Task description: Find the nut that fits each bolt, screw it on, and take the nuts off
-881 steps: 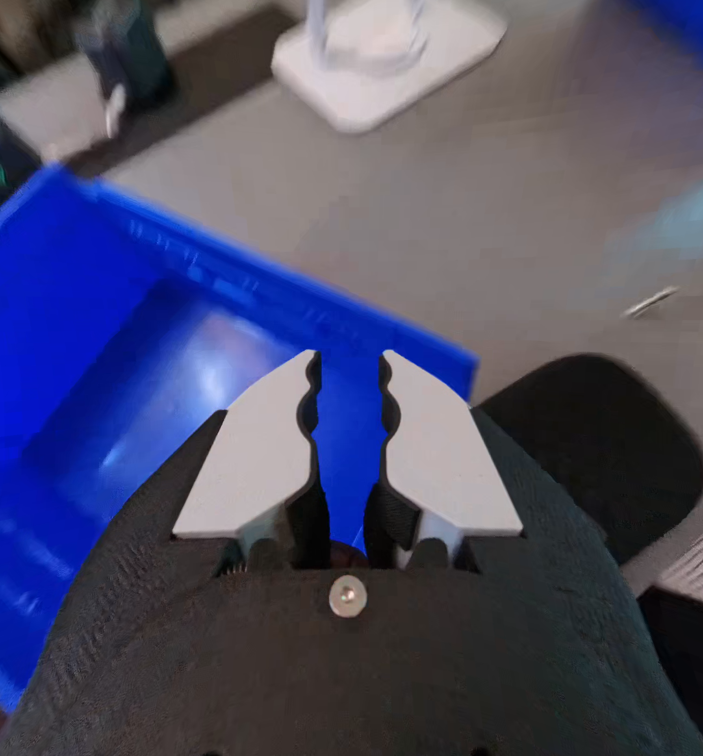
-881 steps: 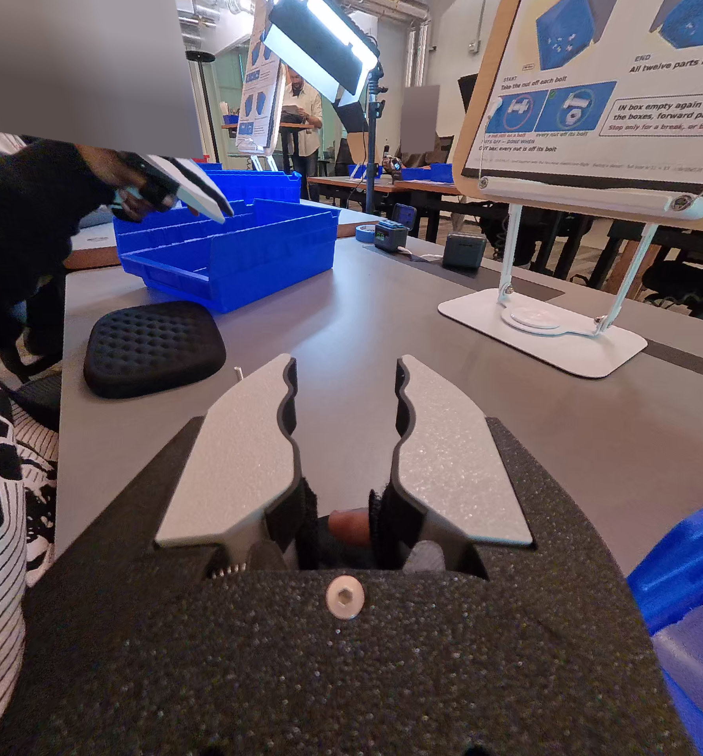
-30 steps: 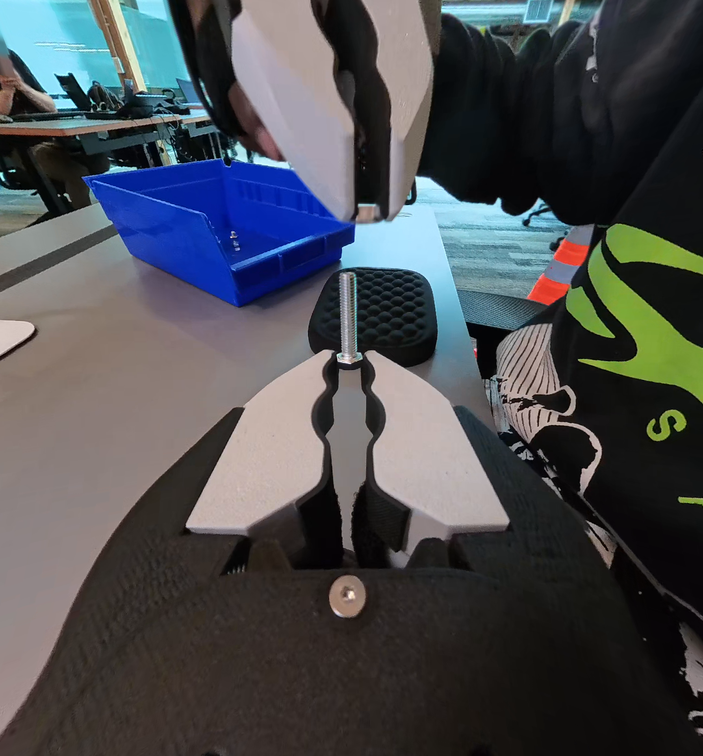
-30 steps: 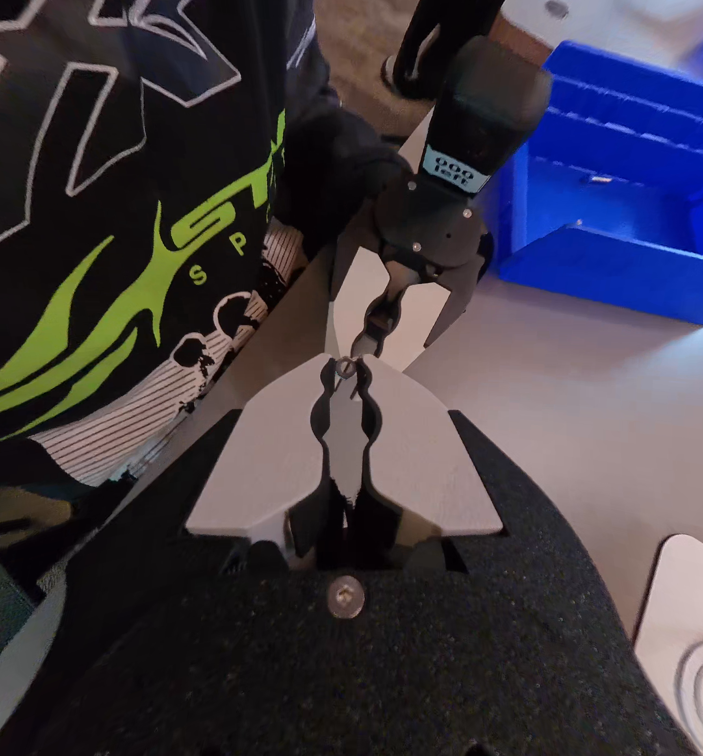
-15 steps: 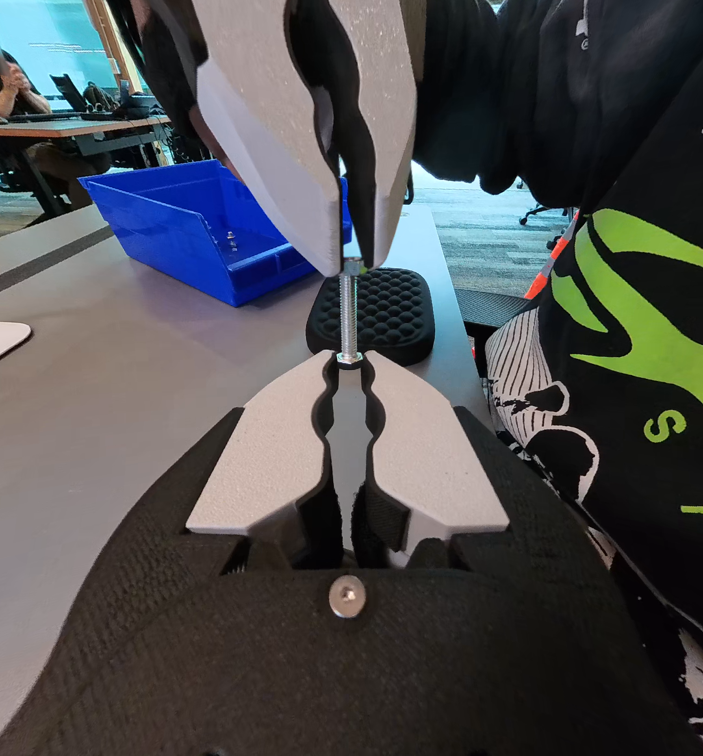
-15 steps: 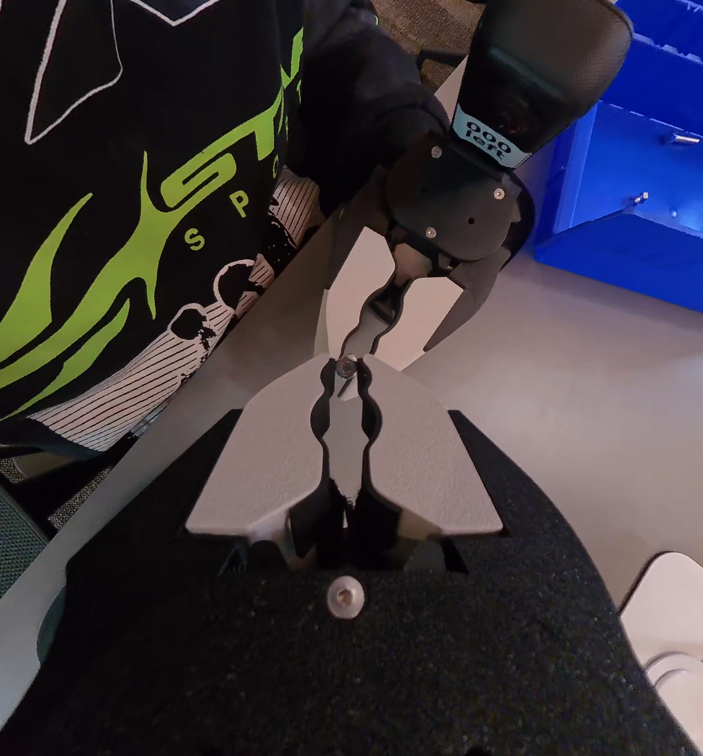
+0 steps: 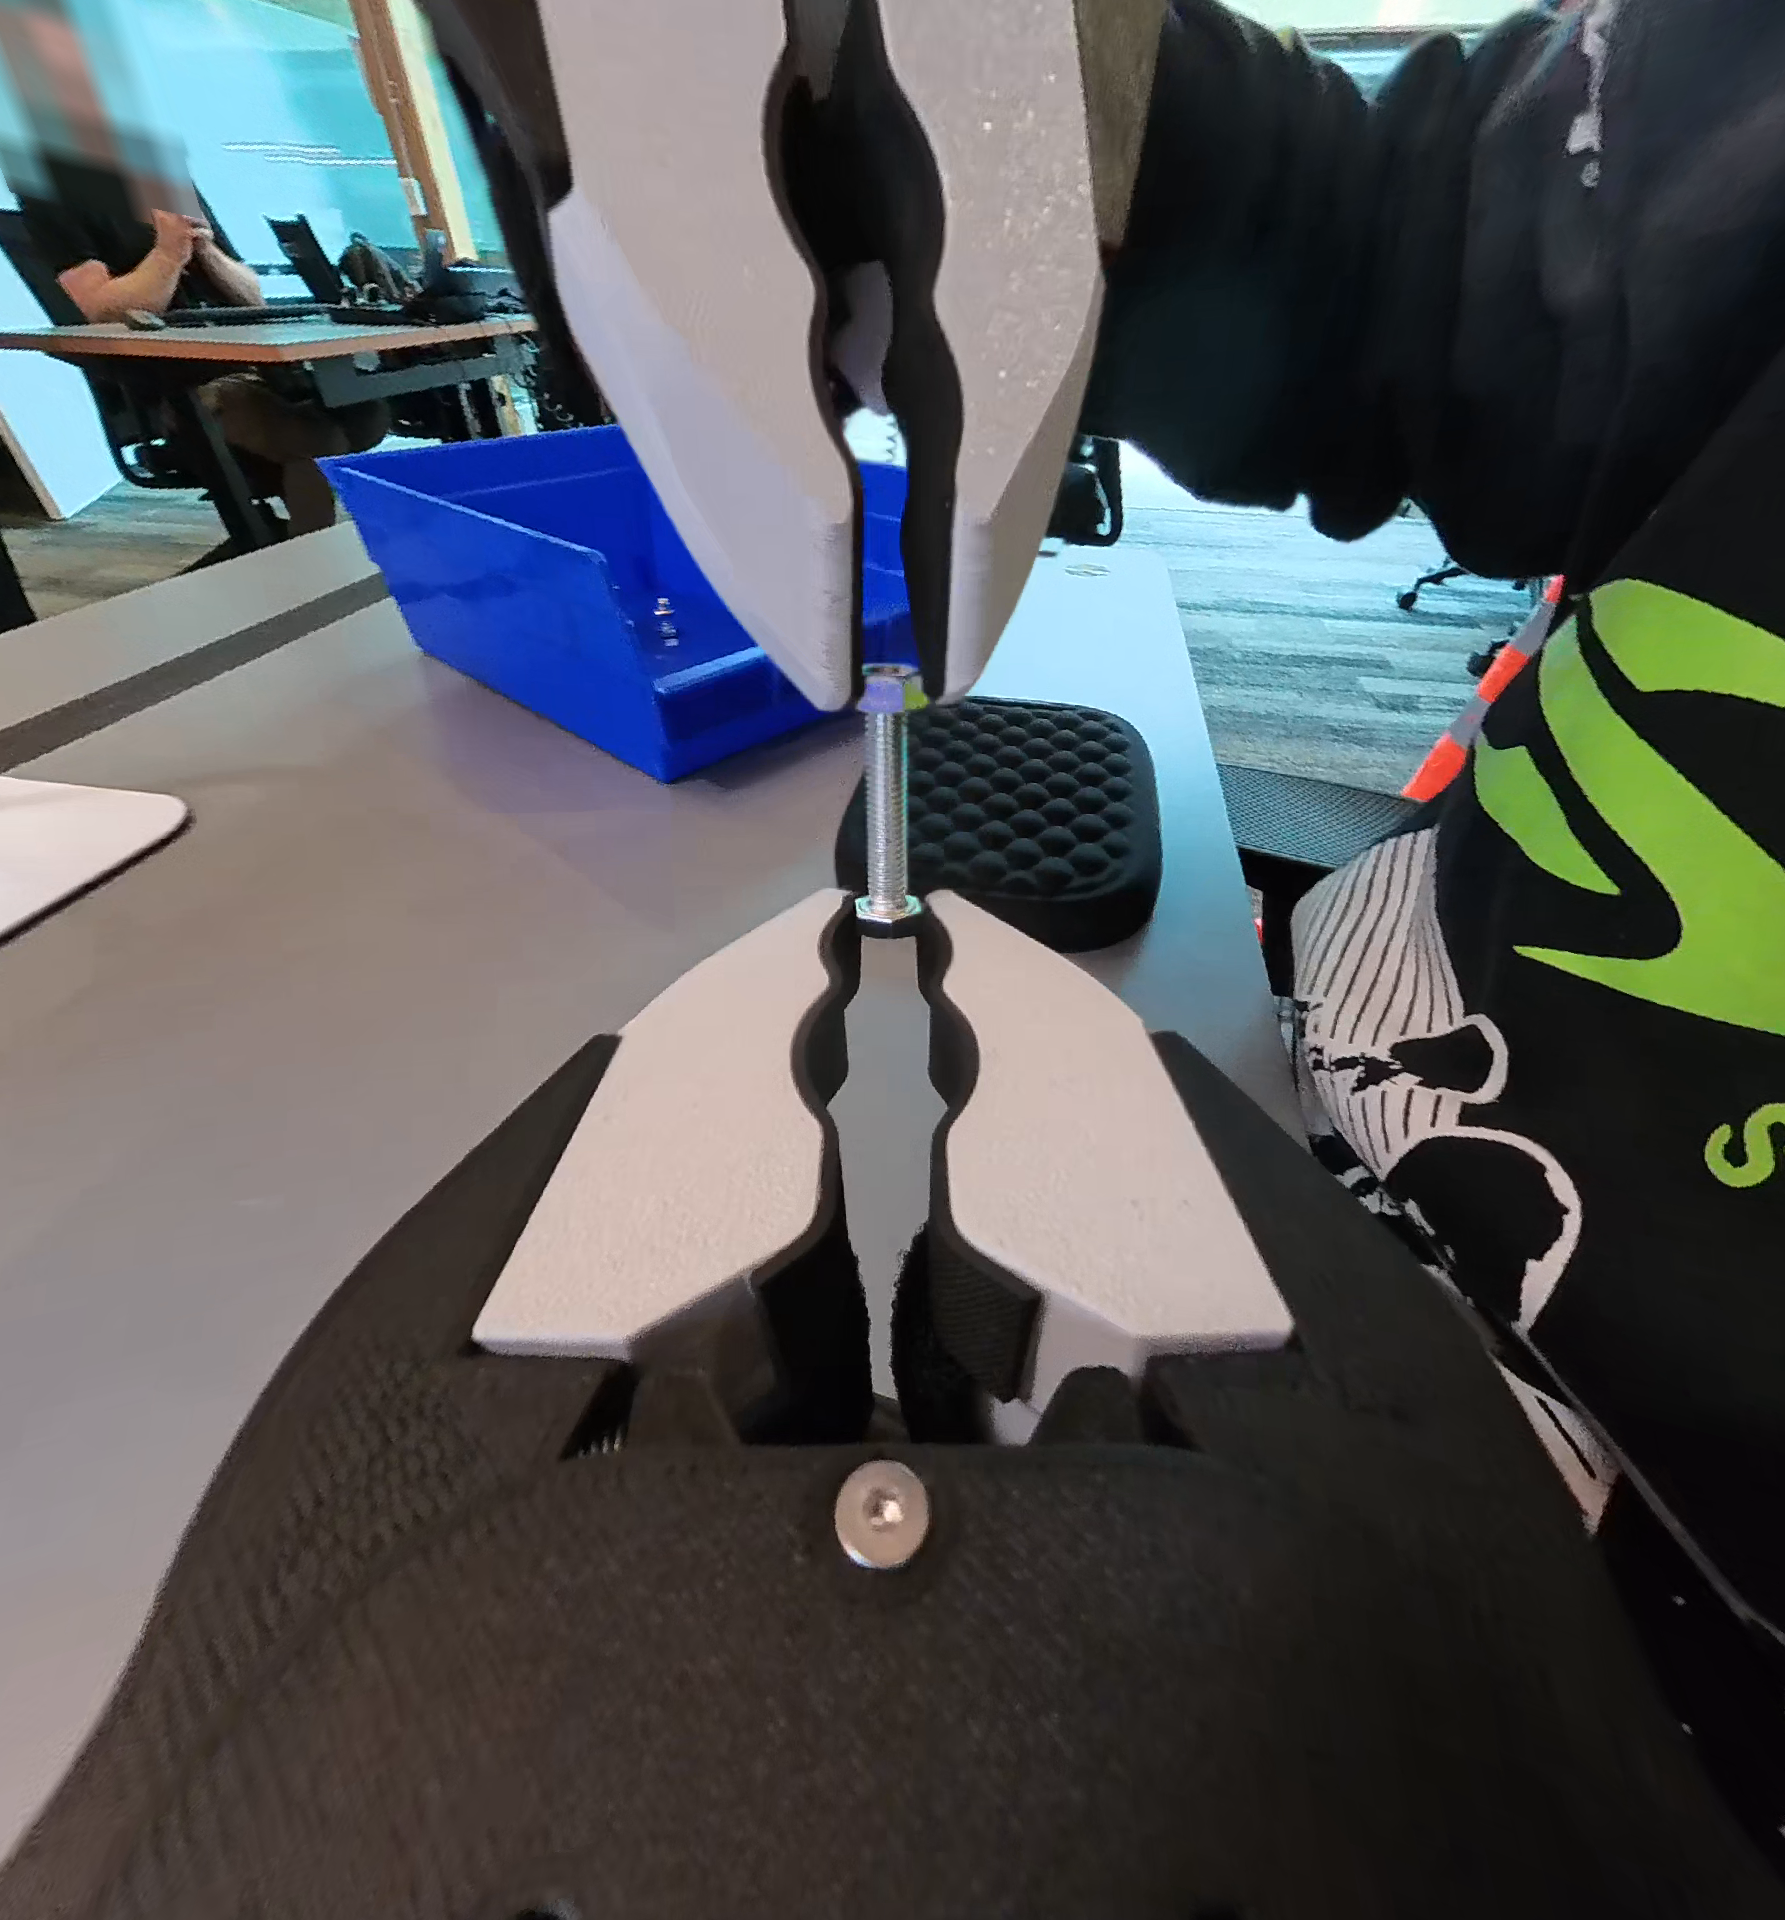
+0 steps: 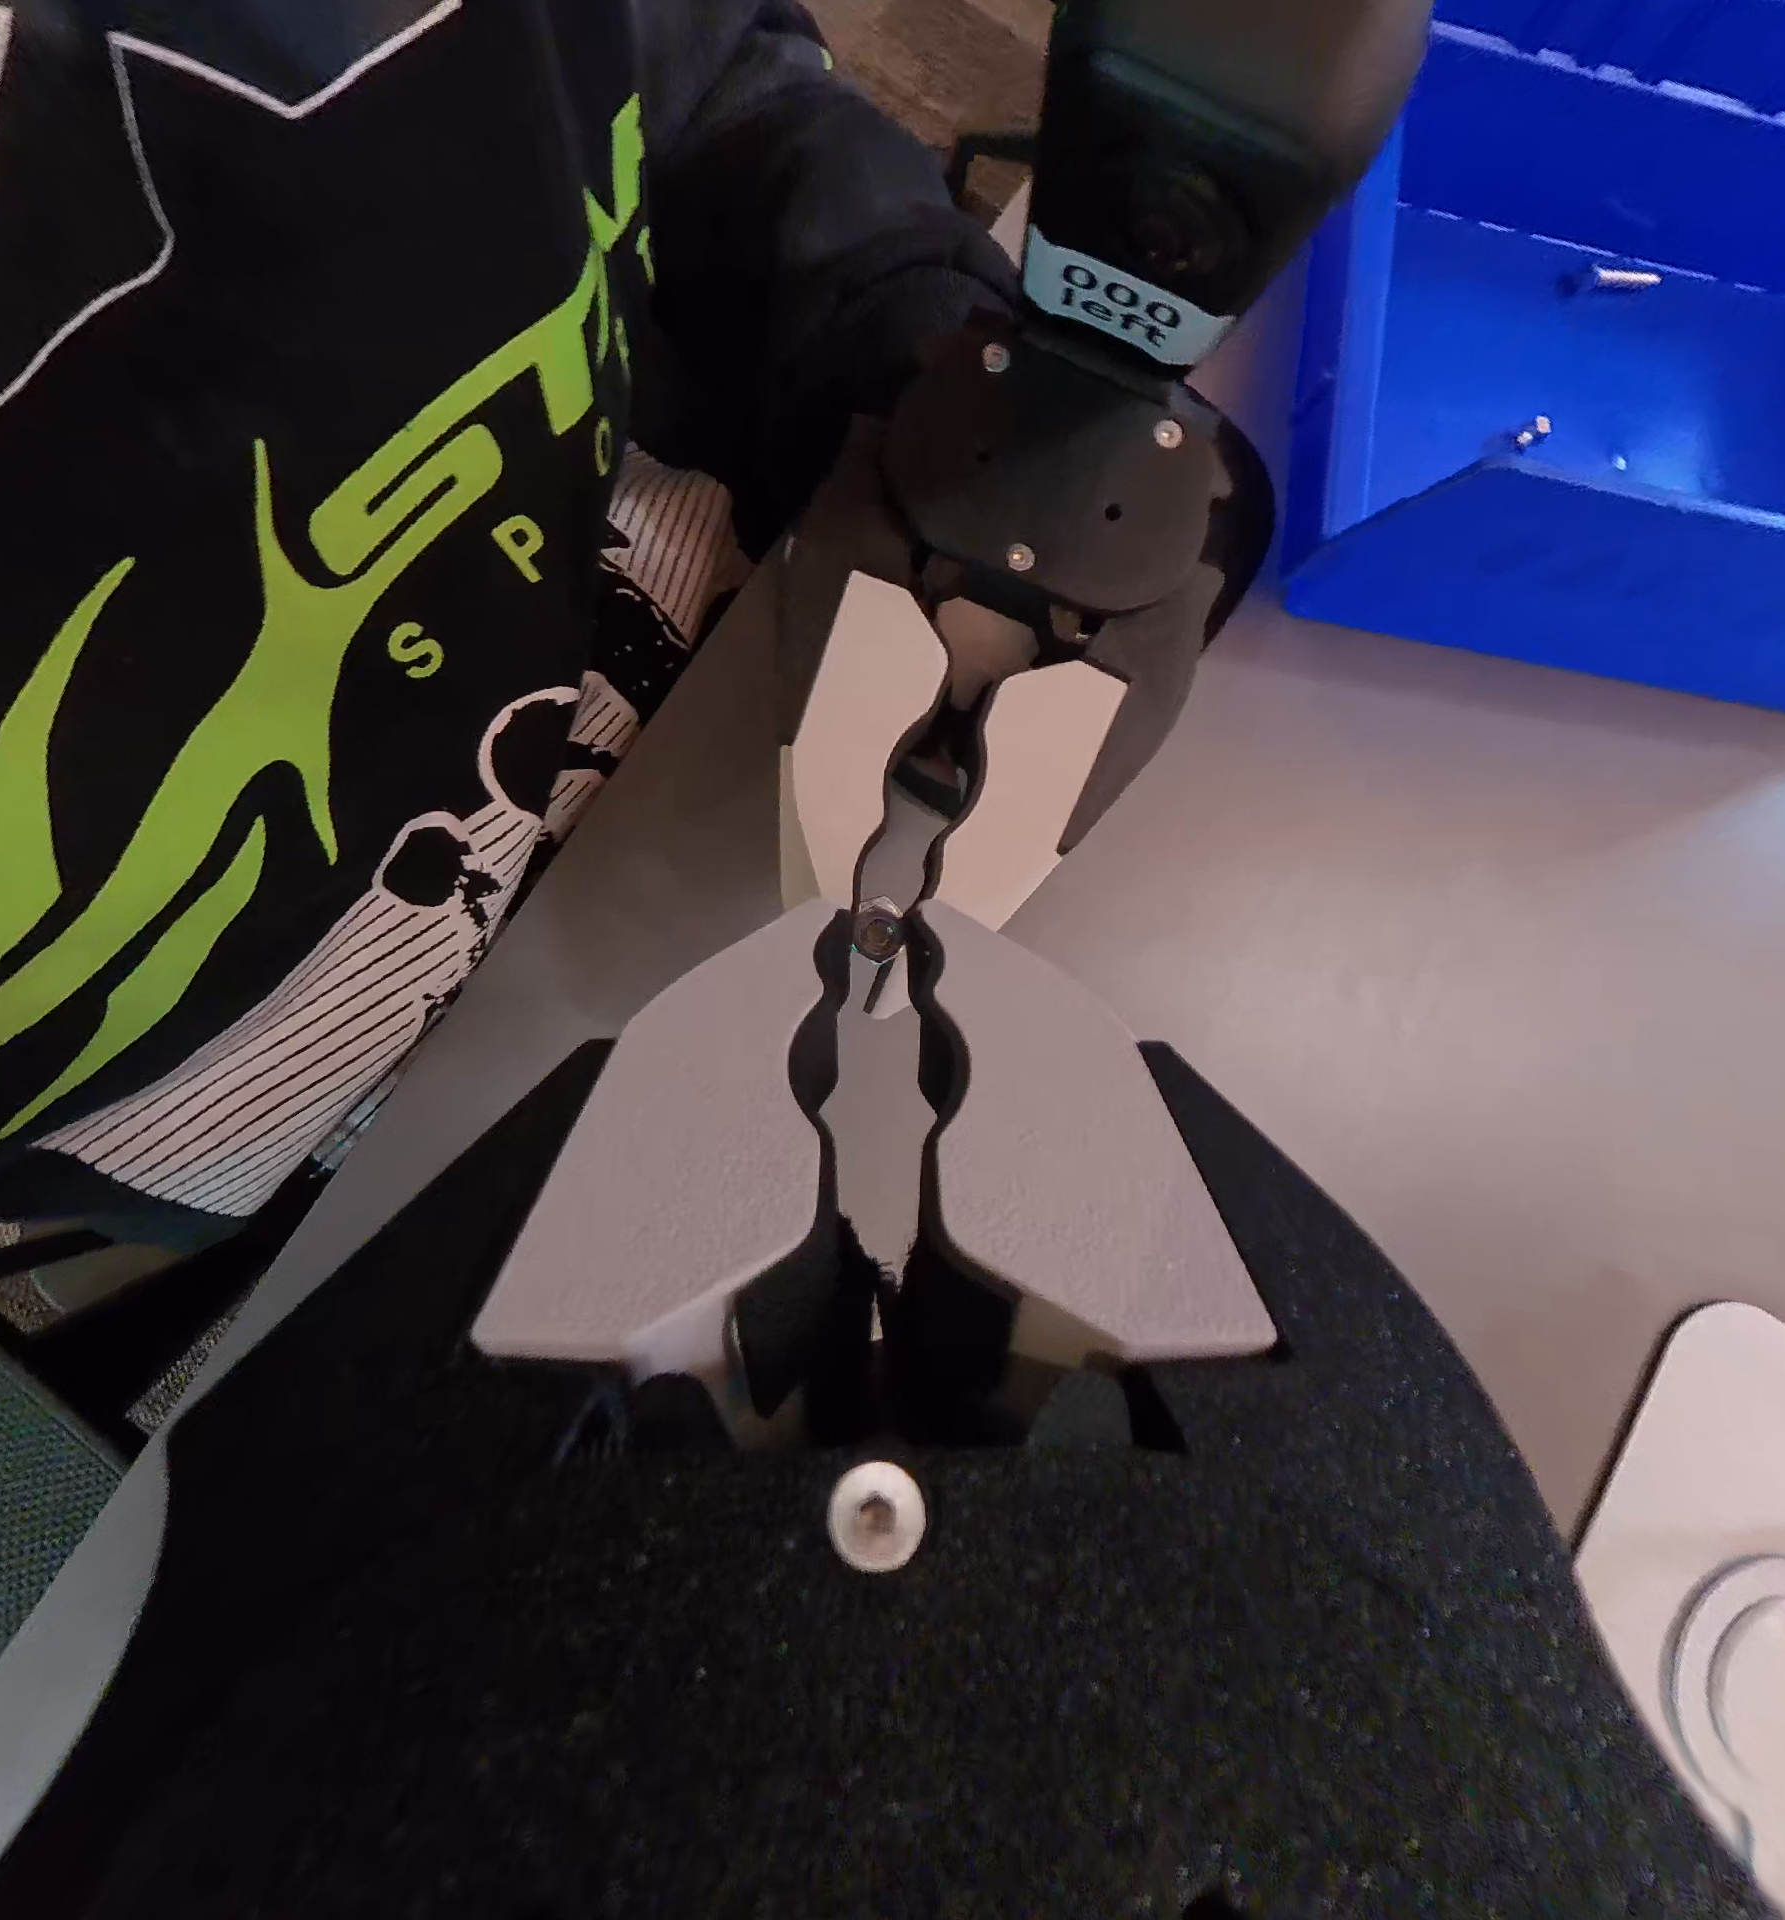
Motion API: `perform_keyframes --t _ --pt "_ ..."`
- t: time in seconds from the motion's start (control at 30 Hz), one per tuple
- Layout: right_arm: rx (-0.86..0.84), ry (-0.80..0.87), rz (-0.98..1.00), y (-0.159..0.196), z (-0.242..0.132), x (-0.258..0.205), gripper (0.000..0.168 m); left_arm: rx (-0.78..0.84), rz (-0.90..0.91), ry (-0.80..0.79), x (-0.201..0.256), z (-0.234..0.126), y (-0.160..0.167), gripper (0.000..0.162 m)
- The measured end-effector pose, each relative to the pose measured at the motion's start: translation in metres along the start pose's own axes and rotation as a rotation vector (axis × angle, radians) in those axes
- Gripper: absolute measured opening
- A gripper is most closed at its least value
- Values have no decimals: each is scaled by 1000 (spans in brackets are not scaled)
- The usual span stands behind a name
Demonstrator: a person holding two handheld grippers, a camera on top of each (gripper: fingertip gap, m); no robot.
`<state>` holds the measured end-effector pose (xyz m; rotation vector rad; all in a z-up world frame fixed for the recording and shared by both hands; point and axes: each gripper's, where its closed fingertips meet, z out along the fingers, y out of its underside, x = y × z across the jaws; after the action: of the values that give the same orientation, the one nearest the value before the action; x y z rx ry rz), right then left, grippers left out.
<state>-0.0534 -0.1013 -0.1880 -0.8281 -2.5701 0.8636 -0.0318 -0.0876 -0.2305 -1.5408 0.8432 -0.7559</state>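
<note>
The left gripper (image 7: 886, 920) is pinching a bolt (image 7: 885, 805) upright by its head while the right gripper (image 8: 875, 935), clamped on a nut (image 8: 875, 933), is meeting the thread tip above the grey table (image 7: 368, 935); threading appears barely begun, removal is still ahead

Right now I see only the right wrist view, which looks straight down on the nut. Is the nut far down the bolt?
Observer: No. In the left wrist view the nut sits at the very top end of the bolt, and nearly all the thread below it is bare.
Operator: Where does the left gripper hold the bolt?
Observer: The left gripper pinches the hex head at the bottom, using only its fingertips.
Operator: Is the bolt leaning?
Observer: It looks upright in that view, in line with the right gripper that closes on the nut from above.
</note>
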Motion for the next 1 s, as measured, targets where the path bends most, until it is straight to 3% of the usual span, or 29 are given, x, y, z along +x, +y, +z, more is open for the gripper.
perform_keyframes --t 0.3,0.7,0.9,1.0 --pt "-46 113 217 0 -3 15 10 32 6 -170 -18 -4 -4 10" --pt "-12 159 224 -11 -8 19 17 77 -18 -159 -19 -8 -9 10" --pt "182 226 308 -12 -7 25 37 98 -27 -155 -19 -10 -12 10" --pt "392 300 362 -18 -12 30 44 120 -41 -166 -22 -12 -14 10"
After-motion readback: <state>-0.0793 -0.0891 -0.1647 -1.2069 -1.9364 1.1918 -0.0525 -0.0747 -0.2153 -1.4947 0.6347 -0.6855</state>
